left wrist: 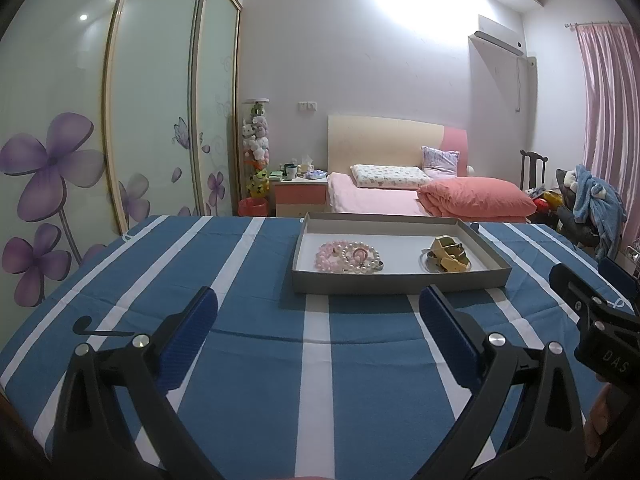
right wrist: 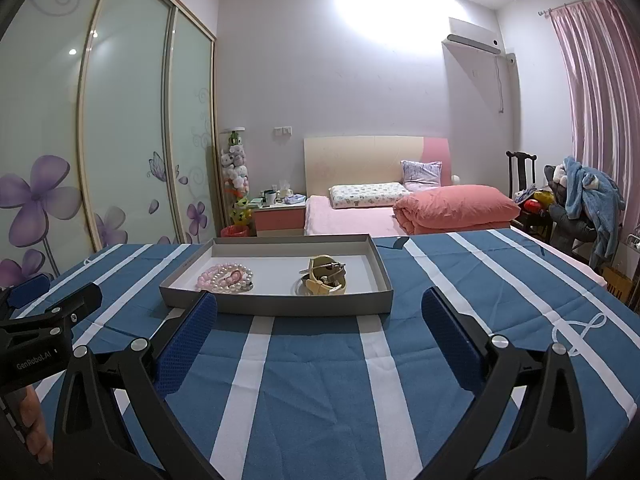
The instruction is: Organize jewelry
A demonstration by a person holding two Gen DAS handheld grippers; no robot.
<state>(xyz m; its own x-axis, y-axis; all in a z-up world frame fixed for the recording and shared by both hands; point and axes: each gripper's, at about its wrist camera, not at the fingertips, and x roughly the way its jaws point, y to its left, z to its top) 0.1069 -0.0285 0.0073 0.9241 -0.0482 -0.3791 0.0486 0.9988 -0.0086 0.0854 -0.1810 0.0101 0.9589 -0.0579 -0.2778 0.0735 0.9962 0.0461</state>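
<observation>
A shallow grey tray (left wrist: 396, 282) (right wrist: 276, 303) lies on the blue and white striped tablecloth (left wrist: 256, 360) (right wrist: 320, 380). In its left part lies a pile of pink and white bead bracelets (left wrist: 349, 257) (right wrist: 226, 278). In its right part lies a cream watch strap with metal pieces (left wrist: 446, 257) (right wrist: 323, 279). My left gripper (left wrist: 318, 304) is open and empty, low over the cloth, short of the tray's near wall. My right gripper (right wrist: 319, 306) is open and empty, its left fingertip (right wrist: 204, 308) level with the tray's near wall.
The right gripper's body shows at the right edge of the left wrist view (left wrist: 596, 320); the left gripper's body shows at the left edge of the right wrist view (right wrist: 44, 328). Beyond the table stand a bed (left wrist: 400, 196), a nightstand (left wrist: 300, 196) and sliding wardrobe doors (left wrist: 120, 120).
</observation>
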